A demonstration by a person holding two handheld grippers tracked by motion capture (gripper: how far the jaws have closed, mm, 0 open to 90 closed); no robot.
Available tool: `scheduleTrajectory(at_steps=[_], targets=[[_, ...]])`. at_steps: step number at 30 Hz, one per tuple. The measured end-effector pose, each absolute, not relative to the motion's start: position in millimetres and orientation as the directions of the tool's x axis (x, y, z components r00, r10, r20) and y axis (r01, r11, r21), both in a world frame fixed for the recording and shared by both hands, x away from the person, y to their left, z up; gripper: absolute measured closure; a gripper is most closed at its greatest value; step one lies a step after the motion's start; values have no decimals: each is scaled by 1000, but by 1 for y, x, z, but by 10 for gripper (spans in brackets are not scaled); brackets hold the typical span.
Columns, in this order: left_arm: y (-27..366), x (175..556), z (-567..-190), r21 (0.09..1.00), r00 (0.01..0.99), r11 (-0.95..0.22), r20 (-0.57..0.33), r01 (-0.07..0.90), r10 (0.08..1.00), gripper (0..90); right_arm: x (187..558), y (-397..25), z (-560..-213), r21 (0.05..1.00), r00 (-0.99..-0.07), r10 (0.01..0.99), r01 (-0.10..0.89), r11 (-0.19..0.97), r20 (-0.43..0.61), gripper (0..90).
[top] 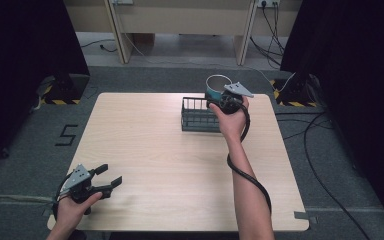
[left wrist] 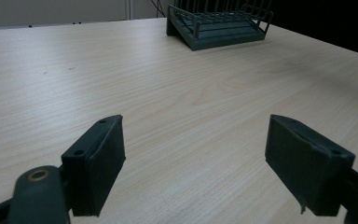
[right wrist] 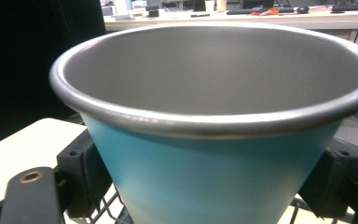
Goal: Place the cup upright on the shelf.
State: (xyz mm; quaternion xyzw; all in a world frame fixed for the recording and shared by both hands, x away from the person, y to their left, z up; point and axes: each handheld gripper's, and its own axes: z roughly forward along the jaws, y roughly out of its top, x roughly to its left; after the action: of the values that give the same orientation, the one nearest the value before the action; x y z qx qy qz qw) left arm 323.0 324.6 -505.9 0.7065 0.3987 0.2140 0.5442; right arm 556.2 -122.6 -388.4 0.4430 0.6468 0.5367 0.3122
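My right gripper point(right wrist: 209, 186) is clamped on the cup point(right wrist: 214, 140), one jaw on each side of its blue wall low down; in the right gripper view both pads are mostly hidden behind the cup and its base is cut off at 6 o'clock. Inside is grey metal, the bottom too dim to make out. From above, the right gripper point(top: 223, 101) is held over the far right end of the rack point(top: 197, 116), at about 1 o'clock on the table point(top: 180, 165); my hand and the grey plate cover the jaws there, and just the cup point(top: 216, 83) rim pokes out. Can't tell if the cup touches the rack; a few wires show under it at 6 o'clock.

My left gripper point(left wrist: 193, 163) is wide open, holding nothing, just bare table point(left wrist: 168, 84) between the jaws. From above, the left gripper point(top: 107, 181) sits at the 7 o'clock corner, well apart from the rack. The rack point(left wrist: 219, 23) is at 12 o'clock in the left gripper view, top cut off.
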Motion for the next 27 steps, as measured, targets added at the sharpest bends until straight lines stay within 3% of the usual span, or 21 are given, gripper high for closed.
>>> scheduleTrajectory(at_steps=[27], targets=[[325,323,-505,941,593,-84,-136,329,794,193,585,-111,-410,937,-373,923,347,40,99,182]])
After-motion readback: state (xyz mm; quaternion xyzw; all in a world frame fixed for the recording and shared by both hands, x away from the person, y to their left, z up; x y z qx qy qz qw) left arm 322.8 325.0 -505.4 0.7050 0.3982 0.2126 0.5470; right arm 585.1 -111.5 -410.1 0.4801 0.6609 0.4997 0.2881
